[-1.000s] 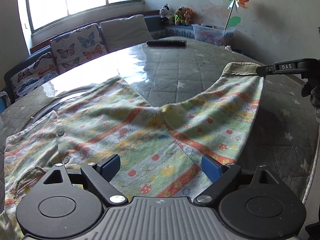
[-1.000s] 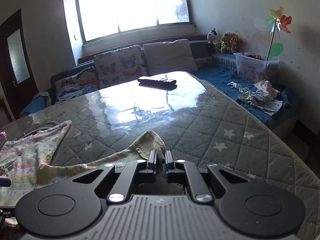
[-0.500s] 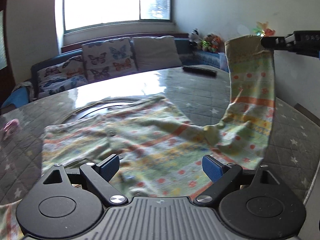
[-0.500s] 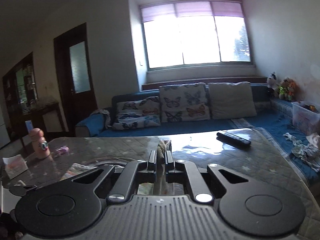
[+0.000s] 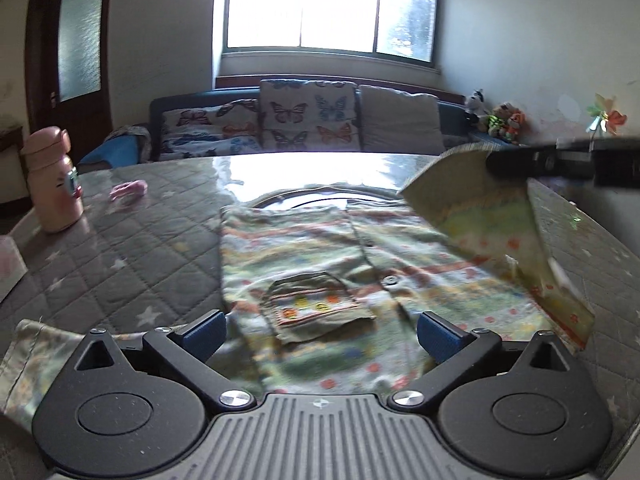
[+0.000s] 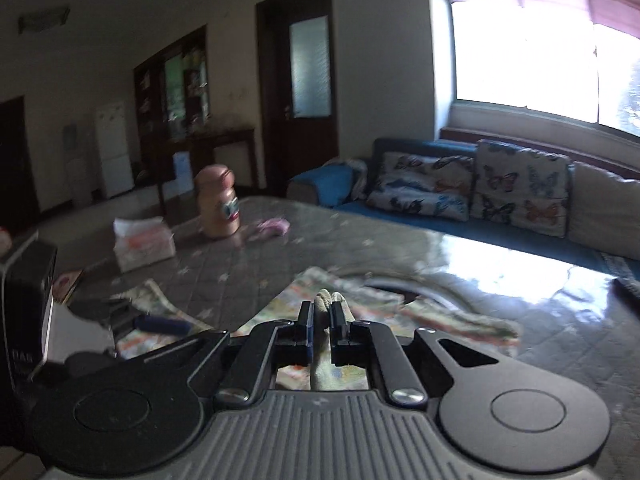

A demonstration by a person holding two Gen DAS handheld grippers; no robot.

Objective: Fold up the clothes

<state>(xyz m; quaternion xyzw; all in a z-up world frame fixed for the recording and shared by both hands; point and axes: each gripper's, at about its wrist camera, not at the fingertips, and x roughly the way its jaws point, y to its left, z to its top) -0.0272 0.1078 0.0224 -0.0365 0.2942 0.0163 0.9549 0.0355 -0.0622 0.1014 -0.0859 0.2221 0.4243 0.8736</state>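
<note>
A striped, dotted children's shirt (image 5: pixel 320 264) with a chest pocket (image 5: pixel 316 308) lies flat on the quilted grey table (image 5: pixel 132 248). My left gripper (image 5: pixel 320 334) is open and empty, low over the shirt's near hem. My right gripper (image 6: pixel 321 320) is shut on the shirt's sleeve cuff (image 6: pixel 322 300) and holds the sleeve (image 5: pixel 492 224) lifted over the shirt's right side; it shows as a dark bar in the left wrist view (image 5: pixel 560 160). The other sleeve (image 5: pixel 28 360) lies at the near left.
A pink bottle (image 5: pixel 52 184) and a small pink item (image 5: pixel 128 190) stand at the table's left. A tissue pack (image 6: pixel 142 244) lies near them. A blue sofa with butterfly cushions (image 5: pixel 304 120) runs behind the table, under the window.
My right gripper has carried the lifted sleeve leftward over the shirt body. Both views have swung left, and the bottle and door have come into sight. My left gripper stays open.
</note>
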